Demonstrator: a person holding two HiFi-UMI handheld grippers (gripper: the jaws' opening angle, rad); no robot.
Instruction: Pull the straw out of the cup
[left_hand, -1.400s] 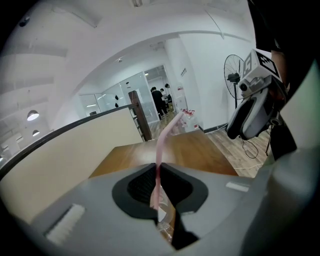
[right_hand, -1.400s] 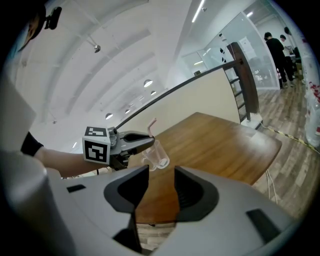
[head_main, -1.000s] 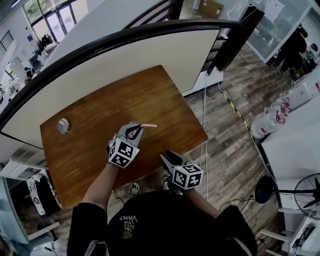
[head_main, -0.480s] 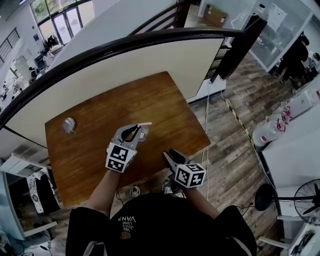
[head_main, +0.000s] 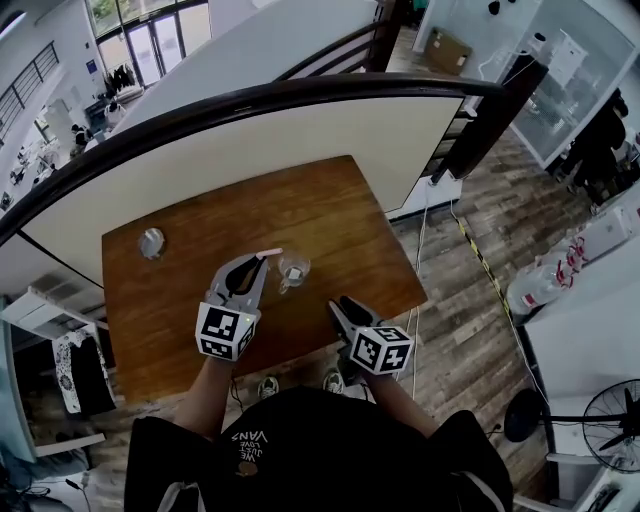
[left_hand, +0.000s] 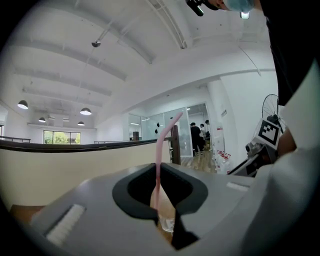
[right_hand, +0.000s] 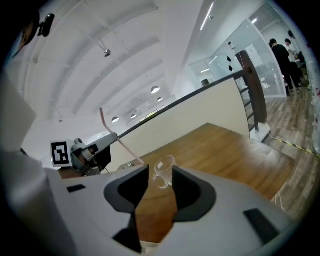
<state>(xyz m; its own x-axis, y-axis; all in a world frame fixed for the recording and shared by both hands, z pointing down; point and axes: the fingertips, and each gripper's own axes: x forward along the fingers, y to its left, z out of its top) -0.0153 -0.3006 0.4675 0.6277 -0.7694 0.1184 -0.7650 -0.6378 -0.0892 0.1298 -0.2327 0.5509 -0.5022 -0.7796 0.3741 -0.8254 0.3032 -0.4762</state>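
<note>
My left gripper (head_main: 262, 258) is shut on the thin pink straw (head_main: 271, 252), which stands nearly upright between its jaws in the left gripper view (left_hand: 158, 175). The clear glass cup (head_main: 293, 268) stands upright on the wooden table (head_main: 330, 210), just right of that gripper, and looks empty in the right gripper view (right_hand: 164, 171). The straw (right_hand: 117, 136) hangs up and to the left of the cup there, its lower end hidden behind my jaw. My right gripper (head_main: 338, 303) is open with nothing in it, near the table's front edge, with its jaws pointing toward the cup.
A round metal disc (head_main: 152, 243) is set in the table at the far left. A cream partition (head_main: 300, 130) with a dark rail runs behind the table. Wood floor with cables (head_main: 420, 250) lies to the right.
My left gripper has risen and pulled back left from over the cup, carrying the straw. The cup now stands apart on its right. The right gripper has barely shifted.
</note>
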